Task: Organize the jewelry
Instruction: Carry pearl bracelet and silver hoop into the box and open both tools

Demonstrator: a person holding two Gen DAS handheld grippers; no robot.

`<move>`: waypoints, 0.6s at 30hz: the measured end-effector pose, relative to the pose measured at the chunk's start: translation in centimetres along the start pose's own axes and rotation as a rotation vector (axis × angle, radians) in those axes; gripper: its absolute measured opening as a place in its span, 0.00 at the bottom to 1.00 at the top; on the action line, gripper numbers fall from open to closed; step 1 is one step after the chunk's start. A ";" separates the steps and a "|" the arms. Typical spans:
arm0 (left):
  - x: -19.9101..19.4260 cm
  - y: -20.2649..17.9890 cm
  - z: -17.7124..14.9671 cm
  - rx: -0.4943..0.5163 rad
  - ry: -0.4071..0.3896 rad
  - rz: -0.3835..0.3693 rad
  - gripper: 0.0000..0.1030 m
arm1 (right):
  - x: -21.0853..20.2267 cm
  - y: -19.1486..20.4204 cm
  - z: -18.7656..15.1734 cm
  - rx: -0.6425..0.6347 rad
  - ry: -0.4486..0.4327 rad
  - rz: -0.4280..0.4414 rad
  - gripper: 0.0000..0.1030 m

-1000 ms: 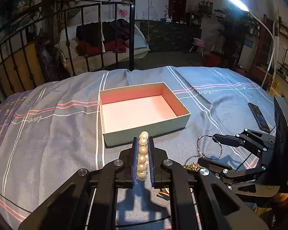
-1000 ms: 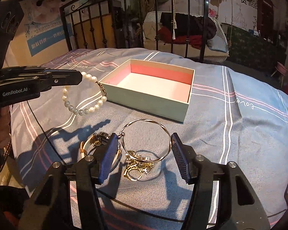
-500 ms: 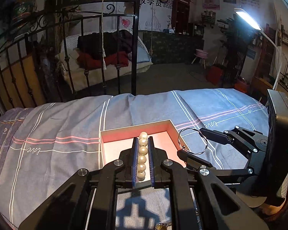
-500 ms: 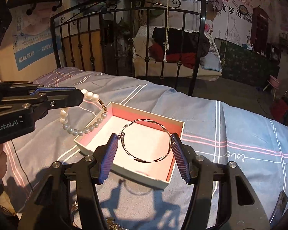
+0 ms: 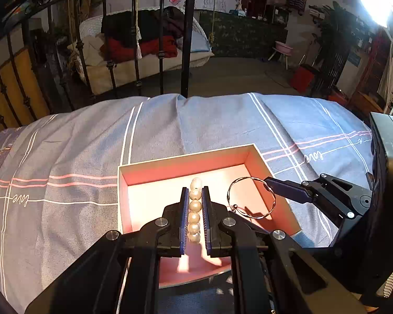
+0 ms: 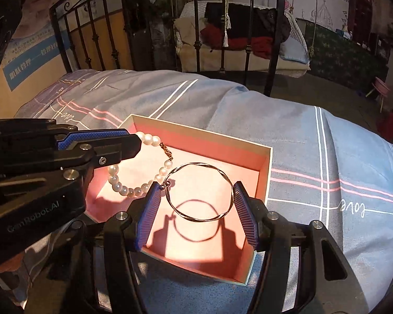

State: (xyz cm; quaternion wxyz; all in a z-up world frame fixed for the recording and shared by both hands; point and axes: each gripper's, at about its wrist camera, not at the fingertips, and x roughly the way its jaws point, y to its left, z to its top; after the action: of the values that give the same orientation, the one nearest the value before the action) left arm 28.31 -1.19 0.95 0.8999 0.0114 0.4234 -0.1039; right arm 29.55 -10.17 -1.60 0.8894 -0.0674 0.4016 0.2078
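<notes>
Both claws hang over the open box (image 6: 264,167), which lies on the bed (image 6: 314,141) at the centre of each frame; its pink floor (image 6: 204,246) sits directly below both loads, so the coming move appears to turn only on a release downward. In the right wrist view, the right claw (image 6: 196,198) occupies the lower centre, and the bangle (image 6: 199,192) spans the gap between its two blue pads, its plane roughly facing the camera and its round shadow falling on the box floor just beneath. This claw is set about half apart and clamped on the bangle at both sides. The left claw (image 6: 133,145) enters from the left edge of that frame, above the box's left part; the pearl bracelet (image 6: 133,183) droops from its tip as a loop over the floor. In the left wrist view, the left claw (image 5: 195,210) stands at lower centre, nearly together and pinching a run of pearls (image 5: 194,206) whose line runs along the fingers, toward the top of the frame. The bangle there appears right of centre, over the box's right side. Neither piece visibly touches the floor. The two loads hang close beside each other, so they may tangle if dropped together.
</notes>
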 end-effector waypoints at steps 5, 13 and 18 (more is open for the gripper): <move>1.9 0.9 -0.5 -0.016 0.046 0.010 0.09 | 2.0 0.3 -0.6 -0.010 0.050 0.012 0.56; 3.9 2.0 -1.2 -0.028 0.088 0.029 0.09 | 4.3 0.5 -0.9 -0.018 0.113 0.015 0.56; 4.9 2.2 -1.5 -0.035 0.118 0.030 0.09 | 4.7 0.7 -0.7 -0.032 0.124 0.000 0.56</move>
State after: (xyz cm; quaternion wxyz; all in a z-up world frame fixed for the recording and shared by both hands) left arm 30.66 0.24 -3.91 0.8750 0.0081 0.4771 -0.0823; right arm 31.52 -8.25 -5.58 0.8616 -0.0945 0.4525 0.2095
